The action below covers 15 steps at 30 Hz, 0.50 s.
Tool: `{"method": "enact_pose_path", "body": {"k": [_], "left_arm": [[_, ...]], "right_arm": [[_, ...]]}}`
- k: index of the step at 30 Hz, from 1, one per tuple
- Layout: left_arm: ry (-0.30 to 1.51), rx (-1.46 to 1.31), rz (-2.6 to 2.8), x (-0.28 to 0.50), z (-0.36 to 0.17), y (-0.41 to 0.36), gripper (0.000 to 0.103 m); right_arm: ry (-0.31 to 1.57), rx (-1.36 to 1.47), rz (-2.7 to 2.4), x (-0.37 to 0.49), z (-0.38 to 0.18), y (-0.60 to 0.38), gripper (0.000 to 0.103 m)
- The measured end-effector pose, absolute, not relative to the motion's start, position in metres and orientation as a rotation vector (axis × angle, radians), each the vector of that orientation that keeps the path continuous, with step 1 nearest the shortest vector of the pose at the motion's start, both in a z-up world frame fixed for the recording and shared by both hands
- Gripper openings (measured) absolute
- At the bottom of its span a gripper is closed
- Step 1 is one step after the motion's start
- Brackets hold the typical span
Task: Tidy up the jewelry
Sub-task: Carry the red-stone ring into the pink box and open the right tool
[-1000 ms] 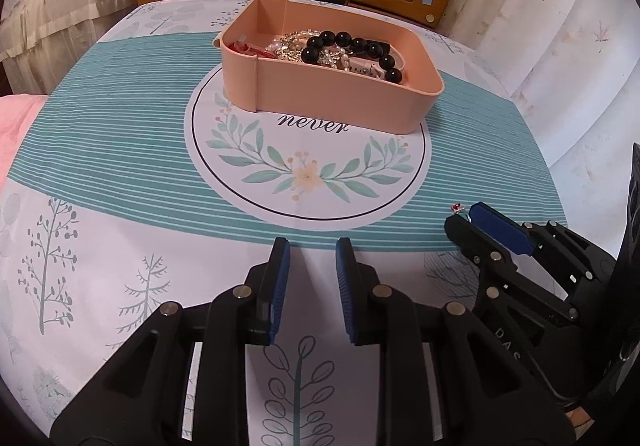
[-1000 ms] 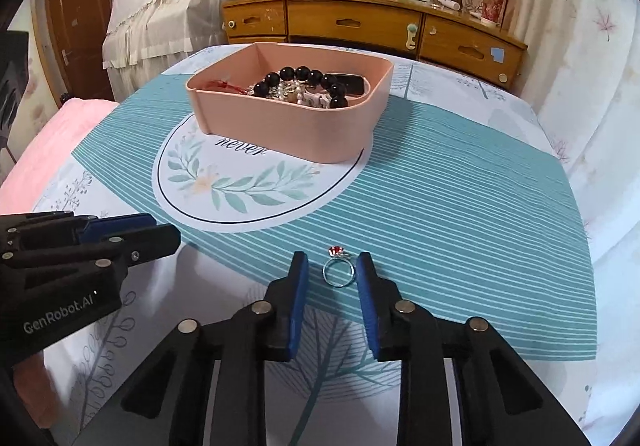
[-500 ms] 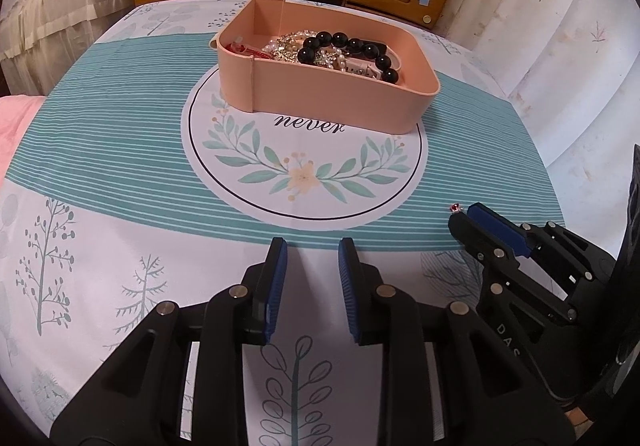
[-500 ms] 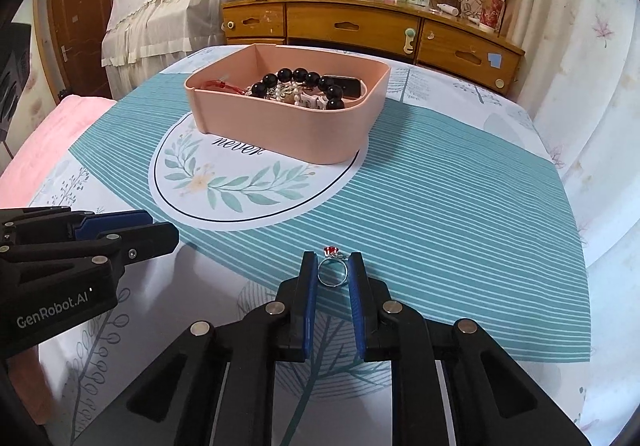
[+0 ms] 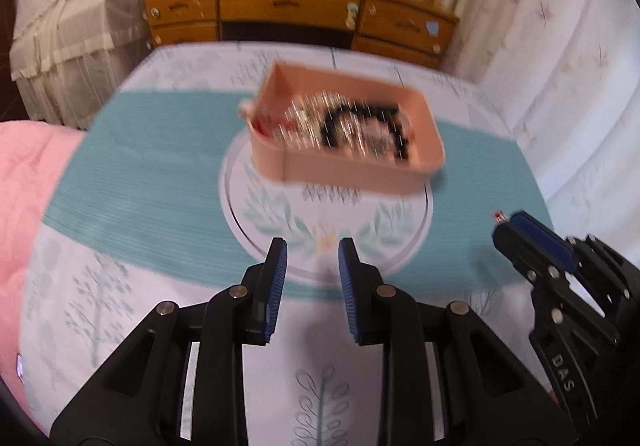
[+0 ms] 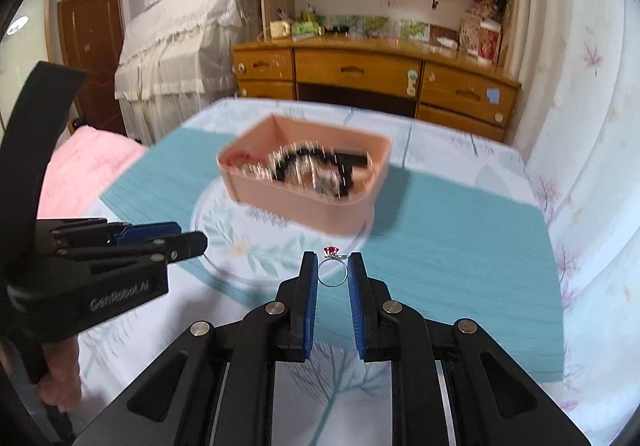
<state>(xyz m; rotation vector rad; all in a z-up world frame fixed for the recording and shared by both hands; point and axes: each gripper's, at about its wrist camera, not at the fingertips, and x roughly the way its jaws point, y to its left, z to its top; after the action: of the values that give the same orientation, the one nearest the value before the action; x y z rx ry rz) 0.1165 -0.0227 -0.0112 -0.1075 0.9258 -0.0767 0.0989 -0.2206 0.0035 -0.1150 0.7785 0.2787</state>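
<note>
My right gripper (image 6: 333, 270) is shut on a silver ring (image 6: 331, 272) with a red stone and holds it raised above the tablecloth. The ring's red stone (image 5: 498, 215) shows at the right gripper's tip in the left wrist view. A pink box (image 6: 352, 202) holding black beads and other jewelry stands ahead on the round print; it also shows in the left wrist view (image 5: 340, 170), blurred. My left gripper (image 5: 313, 260) is open and empty, lifted above the near part of the table, left of the right gripper.
A teal striped tablecloth (image 6: 460, 230) covers the table. A wooden dresser (image 6: 372, 74) stands behind it, a white curtain (image 6: 592, 166) on the right, a pink blanket (image 5: 24, 182) on the left.
The right gripper closed on the ring and lifted it off the cloth. Both grippers rose and tilted up; the view is motion-blurred.
</note>
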Motion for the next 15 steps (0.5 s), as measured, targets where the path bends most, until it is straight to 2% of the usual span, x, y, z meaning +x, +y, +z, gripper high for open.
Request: {"method": "enact_pose_path", "body": {"k": [8, 9, 11, 15], "left_arm": [[0.824, -0.098, -0.016, 0.149, 0.043, -0.007, 0.024], [0.808, -0.098, -0.011, 0.154, 0.048, -0.006, 0.025], [0.789, -0.098, 0.0, 0.165, 0.055, -0.004, 0.037], [0.755, -0.078, 0.026, 0.183, 0.057, -0.003, 0.041]], "right_arm": [[0.634, -0.084, 0.296, 0.12, 0.068, -0.211, 0.015], [0.615, -0.098, 0.286, 0.127, 0.073, -0.208, 0.015], [0.595, -0.11, 0.276, 0.139, 0.08, -0.203, 0.015], [0.576, -0.135, 0.249, 0.162, 0.081, -0.191, 0.015]]}}
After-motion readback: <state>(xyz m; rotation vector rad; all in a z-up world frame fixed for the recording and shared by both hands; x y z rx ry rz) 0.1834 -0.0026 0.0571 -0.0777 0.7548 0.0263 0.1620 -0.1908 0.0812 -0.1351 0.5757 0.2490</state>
